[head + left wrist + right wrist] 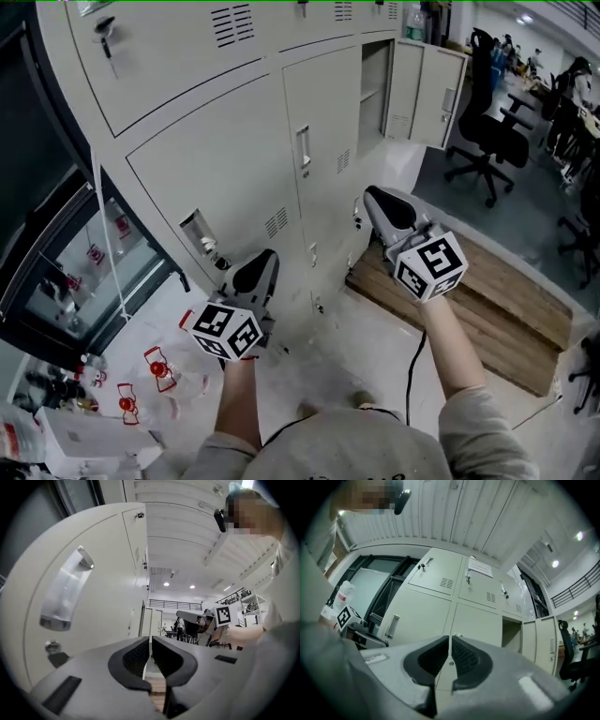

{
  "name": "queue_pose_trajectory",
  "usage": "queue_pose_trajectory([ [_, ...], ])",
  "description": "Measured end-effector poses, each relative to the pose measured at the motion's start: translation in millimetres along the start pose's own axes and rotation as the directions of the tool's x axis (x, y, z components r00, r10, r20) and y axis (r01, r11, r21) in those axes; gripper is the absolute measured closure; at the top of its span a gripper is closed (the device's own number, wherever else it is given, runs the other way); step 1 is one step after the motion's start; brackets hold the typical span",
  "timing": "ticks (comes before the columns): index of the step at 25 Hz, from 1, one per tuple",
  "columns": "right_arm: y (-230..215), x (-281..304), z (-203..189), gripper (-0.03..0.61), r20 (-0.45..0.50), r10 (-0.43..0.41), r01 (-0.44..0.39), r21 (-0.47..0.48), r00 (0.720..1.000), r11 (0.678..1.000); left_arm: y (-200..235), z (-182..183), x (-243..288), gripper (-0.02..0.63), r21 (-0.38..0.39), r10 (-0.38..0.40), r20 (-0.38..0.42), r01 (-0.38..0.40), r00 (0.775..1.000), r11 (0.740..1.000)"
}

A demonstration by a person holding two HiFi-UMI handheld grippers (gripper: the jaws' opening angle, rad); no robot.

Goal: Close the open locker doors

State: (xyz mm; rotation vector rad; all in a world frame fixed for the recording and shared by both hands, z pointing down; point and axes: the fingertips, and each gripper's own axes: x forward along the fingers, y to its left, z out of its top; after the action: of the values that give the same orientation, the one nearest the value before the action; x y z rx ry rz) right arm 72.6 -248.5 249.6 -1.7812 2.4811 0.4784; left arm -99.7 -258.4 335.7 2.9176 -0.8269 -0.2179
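Grey locker bank (225, 169); one door (427, 89) stands open at far right. The left gripper (150, 658) and right gripper (450, 656) show jaws together, nothing between them.

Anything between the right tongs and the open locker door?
Nothing visible. The open door hangs further along the locker row from the right tongs, only floor between; the office chair stands past the door, off that line.
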Motion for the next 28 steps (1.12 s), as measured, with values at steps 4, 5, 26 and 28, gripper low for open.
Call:
queue_pose_trajectory([
  [4, -37, -35, -15, 0.561, -0.027, -0.07, 0.071, 0.009, 0.997, 0.997, -20, -13, 32, 0.597, -0.009, -0.041, -0.021, 0.041, 0.999, 0.999],
  [5, -46, -44, -18, 0.561, -0.032, -0.086, 0.086, 0.009, 0.996, 0.996, -25, -16, 41, 0.597, -0.01, -0.049, -0.023, 0.048, 0.999, 0.999],
  [26, -245, -183, -93, 0.561, -0.113, -0.071, 0.075, 0.03, 0.991, 0.997, -169, -79, 240, 0.597, -0.013, -0.023, 0.008, 0.023, 1.0, 1.0],
  [28, -257, -188, -99, 0.561, -0.115, -0.076, 0.081, 0.038, 0.99, 0.996, -175, -84, 254, 0.597, -0.012, -0.027, 0.003, 0.027, 1.0, 1.0],
])
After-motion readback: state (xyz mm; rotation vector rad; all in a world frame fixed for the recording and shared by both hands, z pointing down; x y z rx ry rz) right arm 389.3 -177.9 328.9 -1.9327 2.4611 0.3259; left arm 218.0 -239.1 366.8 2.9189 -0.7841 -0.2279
